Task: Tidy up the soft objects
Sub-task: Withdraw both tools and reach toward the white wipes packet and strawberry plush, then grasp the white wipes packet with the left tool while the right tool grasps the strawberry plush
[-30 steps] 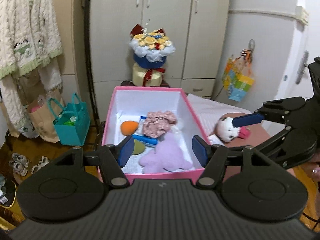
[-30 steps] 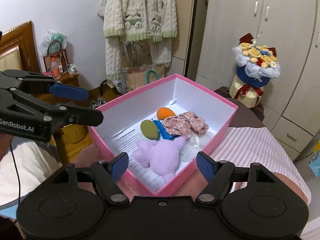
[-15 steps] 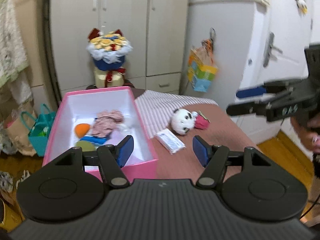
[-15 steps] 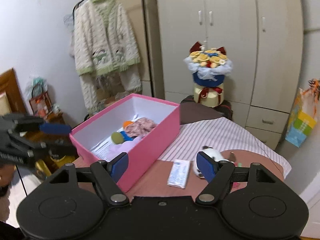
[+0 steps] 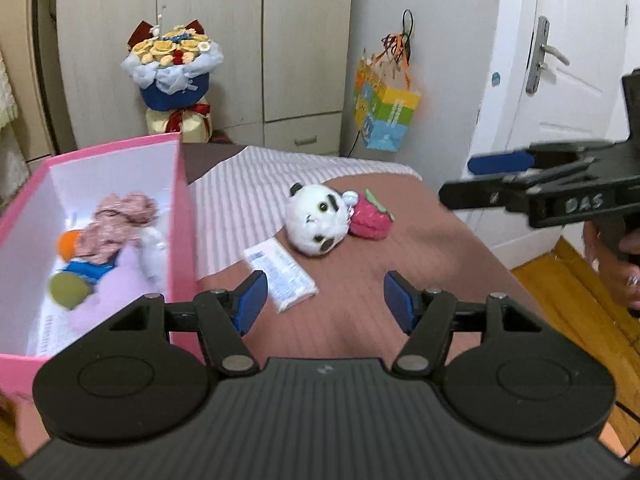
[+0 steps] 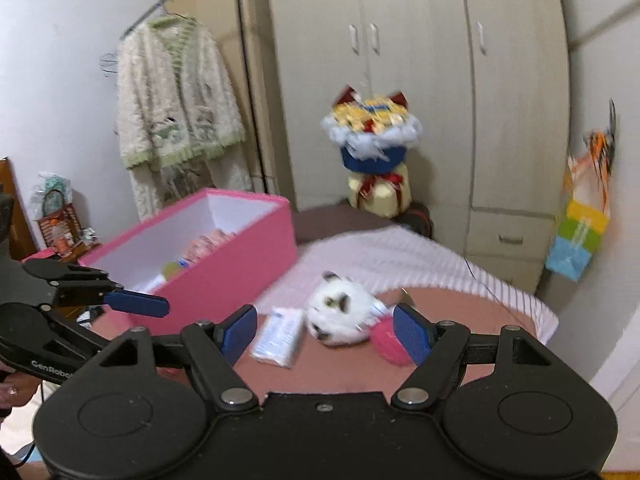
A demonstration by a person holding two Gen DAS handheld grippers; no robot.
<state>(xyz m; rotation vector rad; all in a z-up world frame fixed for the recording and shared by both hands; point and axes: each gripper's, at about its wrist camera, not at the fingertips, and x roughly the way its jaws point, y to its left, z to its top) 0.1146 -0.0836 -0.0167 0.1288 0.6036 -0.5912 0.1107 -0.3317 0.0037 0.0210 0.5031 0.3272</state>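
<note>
A pink box (image 5: pixel 182 216) (image 6: pixel 240 256) stands at the left of the bed and holds a purple plush (image 5: pixel 116 280), a floral cloth (image 5: pixel 120 216), an orange ball and a green piece. A panda plush (image 5: pixel 318 220) (image 6: pixel 340 312), a pink strawberry plush (image 5: pixel 370 220) (image 6: pixel 390 340) and a white tissue pack (image 5: pixel 282 272) (image 6: pixel 280 336) lie on the brown cover to the box's right. My left gripper (image 5: pixel 324 306) is open and empty, just short of the tissue pack. My right gripper (image 6: pixel 326 330) is open and empty, above the panda and the pack.
A flower bouquet (image 5: pixel 172 80) stands beyond the bed before the wardrobe (image 5: pixel 240 40). A colourful gift bag (image 5: pixel 384 116) hangs at the right by the white door (image 5: pixel 560 80). A knitted cardigan (image 6: pixel 176 92) hangs at the left. A striped sheet (image 5: pixel 248 196) covers the bed's far part.
Both grippers have swung right, away from over the pink box, toward the panda, strawberry and tissue pack. Both stay open and empty.
</note>
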